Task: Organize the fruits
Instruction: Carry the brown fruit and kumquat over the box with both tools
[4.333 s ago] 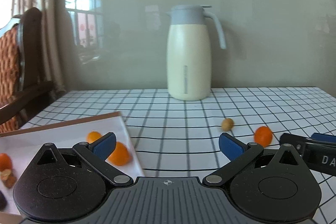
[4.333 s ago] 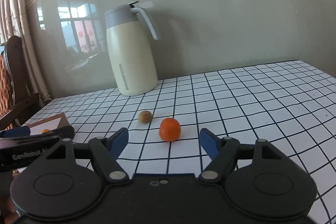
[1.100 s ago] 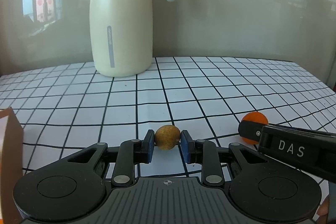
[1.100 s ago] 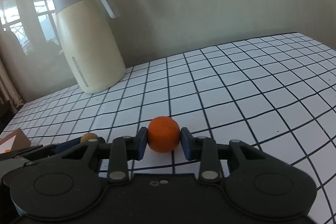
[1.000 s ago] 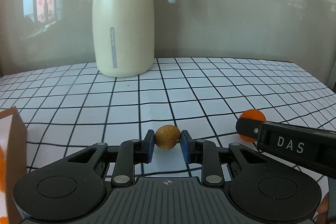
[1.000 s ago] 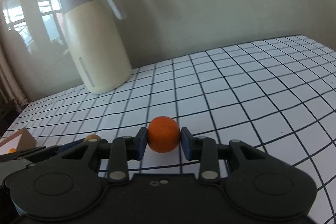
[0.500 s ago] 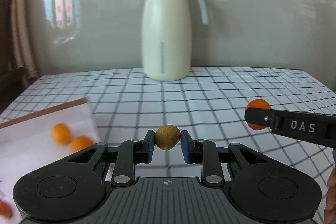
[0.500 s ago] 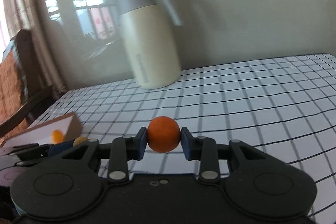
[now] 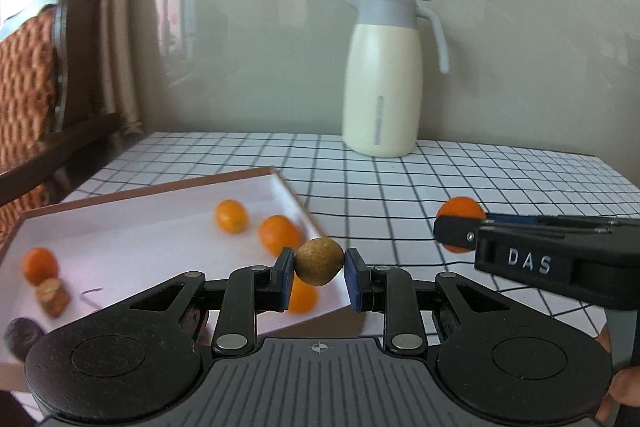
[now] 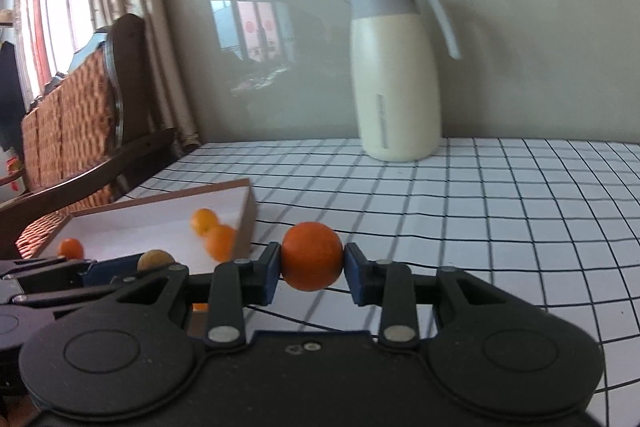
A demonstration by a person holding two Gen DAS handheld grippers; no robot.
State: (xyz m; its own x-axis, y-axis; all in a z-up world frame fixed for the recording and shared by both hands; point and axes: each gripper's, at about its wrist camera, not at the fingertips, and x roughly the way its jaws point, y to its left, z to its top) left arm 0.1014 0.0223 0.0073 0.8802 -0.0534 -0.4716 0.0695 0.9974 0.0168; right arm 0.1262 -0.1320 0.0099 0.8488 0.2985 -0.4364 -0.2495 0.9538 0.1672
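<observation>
My left gripper [image 9: 319, 274] is shut on a small brown round fruit [image 9: 319, 260], held in the air over the near right corner of a shallow white tray [image 9: 132, 223]. Several small oranges [image 9: 231, 215] and darker pieces [image 9: 51, 295] lie in the tray. In the right wrist view my right gripper [image 10: 311, 271] is shut on an orange [image 10: 311, 255], lifted above the checked tablecloth just right of the tray [image 10: 224, 205]. The right gripper [image 9: 464, 231] with its orange [image 9: 460, 207] shows at the right of the left wrist view. The left gripper's fingers [image 10: 52, 277] and brown fruit [image 10: 155, 259] appear at lower left in the right wrist view.
A cream thermos jug [image 9: 390, 79] with a grey lid stands at the back of the table against the wall. A wooden chair with woven backing [image 10: 72, 131] stands beyond the table's left edge. A hand [image 9: 620, 389] shows at the lower right.
Both grippers have swung left and risen slightly, each still clamped on its fruit. The tray has come fully into view, and the jug has shifted to the right in both views.
</observation>
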